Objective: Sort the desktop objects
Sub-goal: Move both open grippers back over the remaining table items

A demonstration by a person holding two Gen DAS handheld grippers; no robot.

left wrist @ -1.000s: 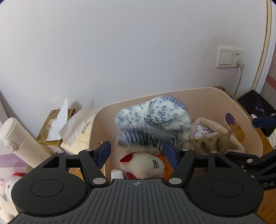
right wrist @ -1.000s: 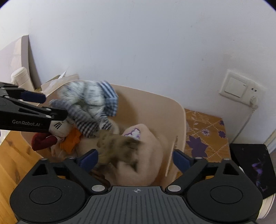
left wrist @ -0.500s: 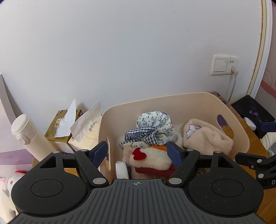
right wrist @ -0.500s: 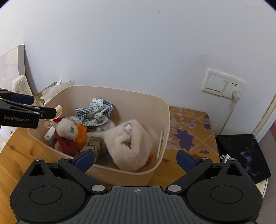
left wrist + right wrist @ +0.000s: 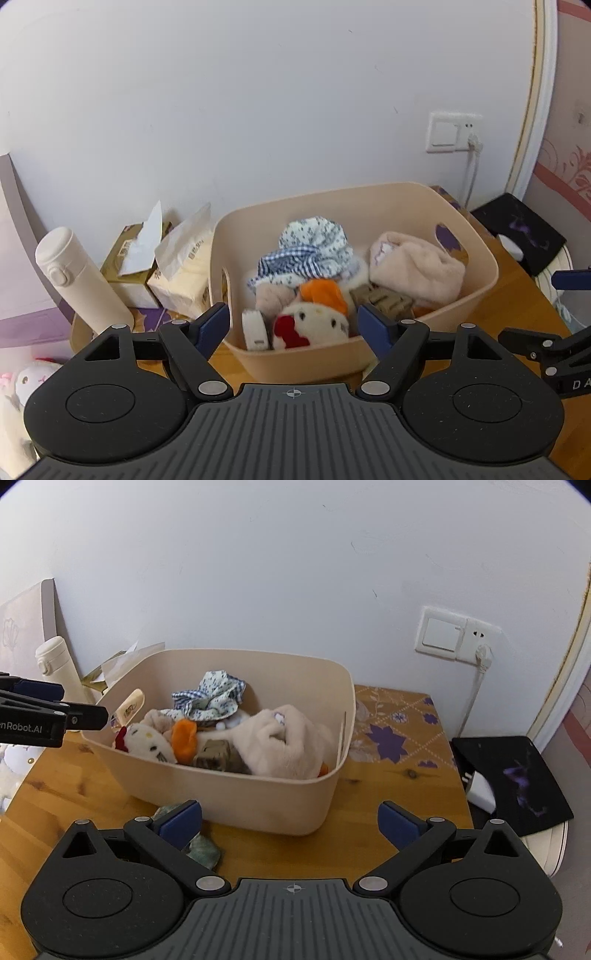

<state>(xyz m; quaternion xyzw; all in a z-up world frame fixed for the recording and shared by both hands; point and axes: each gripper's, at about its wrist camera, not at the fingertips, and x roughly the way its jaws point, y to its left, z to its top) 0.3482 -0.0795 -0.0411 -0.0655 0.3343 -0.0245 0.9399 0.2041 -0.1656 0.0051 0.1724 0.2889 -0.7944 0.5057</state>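
A beige plastic bin (image 5: pixel 476 251) (image 5: pixel 258 797) stands on the wooden desk by the wall. It holds a blue floral and checked cloth toy (image 5: pixel 314 247) (image 5: pixel 214 698), a white plush with a red patch (image 5: pixel 314 328) (image 5: pixel 147 744), an orange piece (image 5: pixel 184 738), a tan blocky toy (image 5: pixel 214 757) and a pink fluffy cloth (image 5: pixel 417 269) (image 5: pixel 284 742). My left gripper (image 5: pixel 293 326) is open and empty, in front of the bin's near wall. My right gripper (image 5: pixel 290 821) is open and empty, short of the bin. A greenish object (image 5: pixel 199 849) lies on the desk by its left finger.
Left of the bin stand a cream thermos (image 5: pixel 81 284) (image 5: pixel 55 661) and two tissue packs (image 5: pixel 162 266). A white plush (image 5: pixel 26 380) lies at the far left. A black pad (image 5: pixel 517 782) and a patterned mat (image 5: pixel 391 716) are on the right. A wall socket with cable (image 5: pixel 458 635) is behind.
Both grippers have pulled back and up from inside the bin. The checked cloth toy and the tan toy, held up a second ago, now lie in the bin.
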